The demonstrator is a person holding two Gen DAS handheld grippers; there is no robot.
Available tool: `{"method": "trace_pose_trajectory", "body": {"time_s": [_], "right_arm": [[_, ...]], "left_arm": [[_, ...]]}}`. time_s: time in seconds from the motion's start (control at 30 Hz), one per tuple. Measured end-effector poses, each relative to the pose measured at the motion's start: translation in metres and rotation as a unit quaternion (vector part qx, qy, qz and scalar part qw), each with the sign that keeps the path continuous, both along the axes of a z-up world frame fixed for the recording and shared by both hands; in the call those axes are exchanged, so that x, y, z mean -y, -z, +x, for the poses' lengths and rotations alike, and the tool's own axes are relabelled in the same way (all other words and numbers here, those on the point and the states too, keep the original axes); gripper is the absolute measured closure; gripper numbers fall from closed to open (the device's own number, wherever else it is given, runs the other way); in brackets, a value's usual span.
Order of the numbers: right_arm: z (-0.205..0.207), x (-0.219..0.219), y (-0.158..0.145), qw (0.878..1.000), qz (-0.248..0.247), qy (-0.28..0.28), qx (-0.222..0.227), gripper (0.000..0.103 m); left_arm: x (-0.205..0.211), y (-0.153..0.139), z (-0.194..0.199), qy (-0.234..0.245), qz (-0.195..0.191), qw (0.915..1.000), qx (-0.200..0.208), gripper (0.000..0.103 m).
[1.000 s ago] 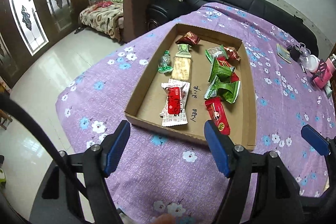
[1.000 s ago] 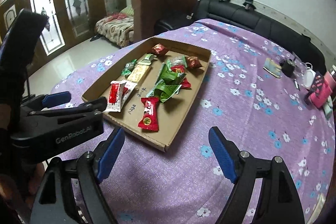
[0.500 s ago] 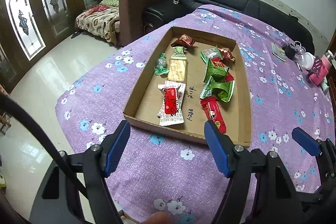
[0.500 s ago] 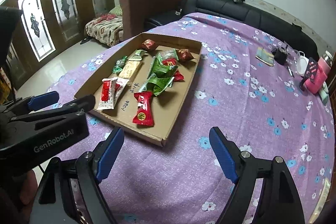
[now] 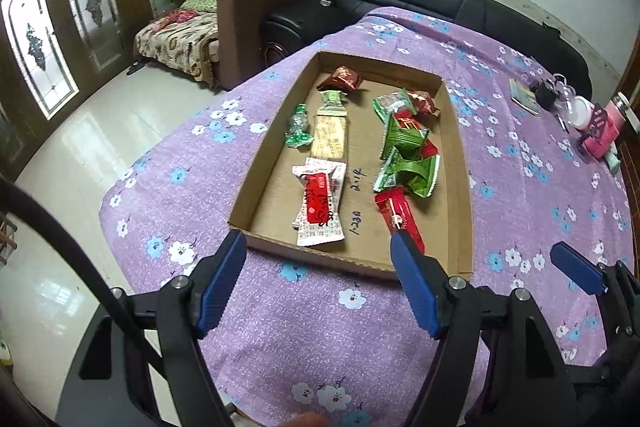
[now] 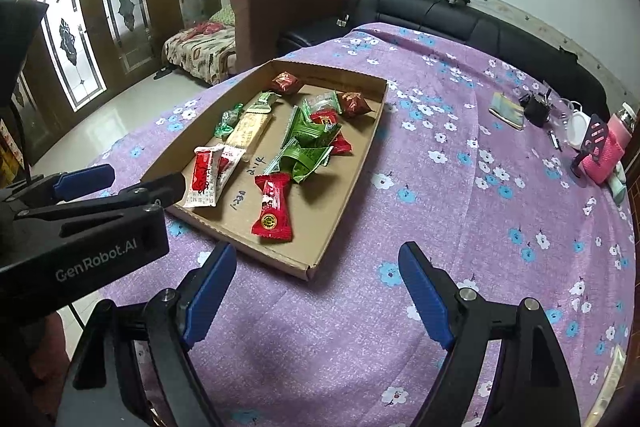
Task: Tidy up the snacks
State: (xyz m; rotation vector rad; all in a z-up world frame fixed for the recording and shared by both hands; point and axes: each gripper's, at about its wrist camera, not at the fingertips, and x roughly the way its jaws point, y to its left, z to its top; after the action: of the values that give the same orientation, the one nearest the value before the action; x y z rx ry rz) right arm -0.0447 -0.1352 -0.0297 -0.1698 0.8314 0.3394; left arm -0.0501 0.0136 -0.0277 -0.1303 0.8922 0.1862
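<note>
You have the table (image 5: 520,187) under its purple flowered cloth, and on it the shallow cardboard tray (image 5: 460,163) holding all the snacks. Your left gripper (image 5: 316,279) and right gripper (image 6: 316,283) both hover short of the tray's near edge, jaws apart, nothing between them.

The tray looks light and fairly stiff; I judge it would slide on the cloth if nudged. The snacks are small crinkly wrapped pieces, probably light, slippery and easily crushed, so pinch each across the middle of its body, not by a twisted end.

The green wrappers (image 5: 408,155) lie heaped together along the right side (overlapping, so expect neighbours to drag). The red-and-white packet (image 5: 320,203) and the red bar (image 6: 274,209) lie nearest you.

Handwritten figures sit on the tray floor, too small to read surely. "GenRobot.AI" is printed on the left gripper's body.
</note>
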Motion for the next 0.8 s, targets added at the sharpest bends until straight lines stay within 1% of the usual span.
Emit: {"method": "trace_pose_trajectory", "body": {"time_s": [0.13,0.27,0.43,0.53,0.63,0.67,0.77,0.8], "right_arm": [[0.000,0.002,0.000,1.000,-0.001,0.000,0.000,0.020],[0.001,0.003,-0.001,1.000,-0.002,0.002,0.002,0.020],[0.001,0.004,-0.003,1.000,-0.004,0.002,0.001,0.020],[0.000,0.006,-0.003,1.000,-0.005,0.002,0.000,0.020],[0.000,0.005,-0.003,1.000,-0.006,0.002,0.000,0.020],[0.000,0.005,-0.003,1.000,-0.007,0.002,0.000,0.020],[0.000,0.005,-0.003,1.000,-0.007,0.002,-0.001,0.020],[0.000,0.005,-0.003,1.000,-0.008,0.001,0.000,0.020]], "left_arm": [[0.003,-0.003,0.000,0.008,0.017,0.9998,0.007,0.025],[0.004,-0.007,-0.002,0.013,0.012,0.9997,0.016,0.024],[0.004,-0.008,0.000,0.015,0.002,0.9998,0.016,0.024],[0.004,-0.008,0.000,0.015,0.004,0.9997,0.018,0.024],[0.005,-0.009,0.001,0.015,0.011,0.9997,0.016,0.023],[0.005,-0.009,0.002,0.016,0.015,0.9997,0.014,0.022],[0.010,-0.011,0.001,0.021,0.039,0.9988,0.019,0.019],[0.011,-0.011,0.001,0.024,0.042,0.9986,0.020,0.019]]}}
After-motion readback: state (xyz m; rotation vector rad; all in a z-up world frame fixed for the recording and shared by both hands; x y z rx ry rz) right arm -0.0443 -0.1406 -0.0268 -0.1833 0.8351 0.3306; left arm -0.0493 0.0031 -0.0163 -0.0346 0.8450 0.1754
